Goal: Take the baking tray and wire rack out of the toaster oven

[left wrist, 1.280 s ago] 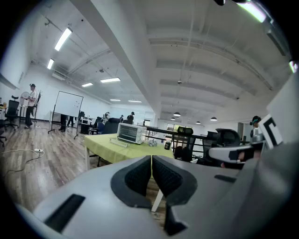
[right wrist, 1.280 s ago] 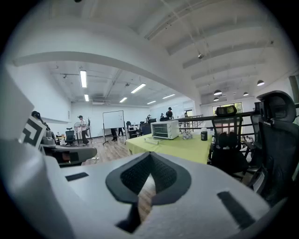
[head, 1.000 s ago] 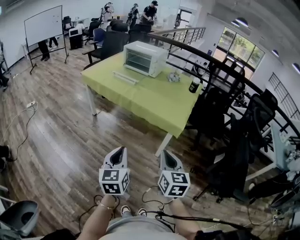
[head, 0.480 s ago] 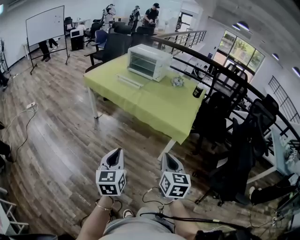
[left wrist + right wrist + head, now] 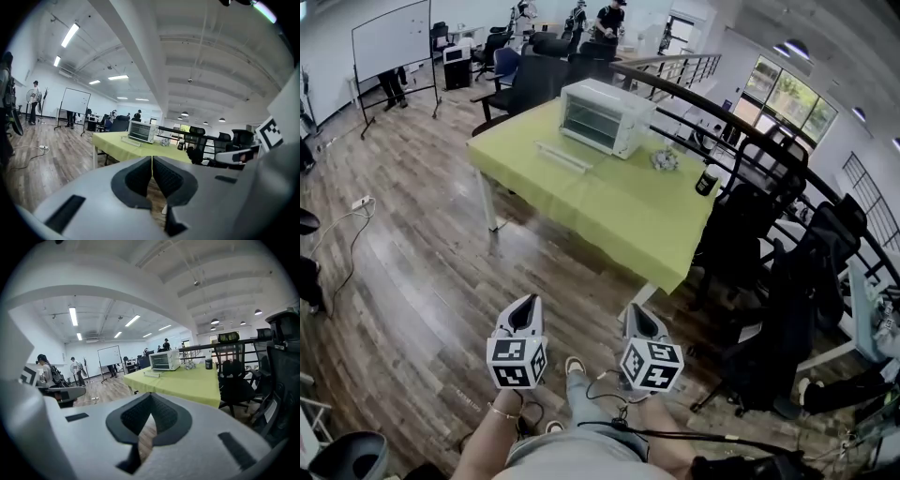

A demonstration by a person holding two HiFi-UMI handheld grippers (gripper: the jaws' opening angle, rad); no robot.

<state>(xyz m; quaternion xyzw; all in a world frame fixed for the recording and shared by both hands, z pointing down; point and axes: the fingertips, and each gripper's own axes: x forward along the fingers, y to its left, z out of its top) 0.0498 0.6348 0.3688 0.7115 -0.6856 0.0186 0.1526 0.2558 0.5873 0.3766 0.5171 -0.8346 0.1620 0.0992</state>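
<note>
At far end of yellow-green table (image 5: 619, 208), toaster oven (image 5: 606, 116) sits, door looks shut; tray & rack not visible, prob. inside. Left gripper (image 5: 528, 304) & right gripper (image 5: 637, 312) both closed tight, empty, well short of table. Approach square to door, open jaws before handle.
</note>
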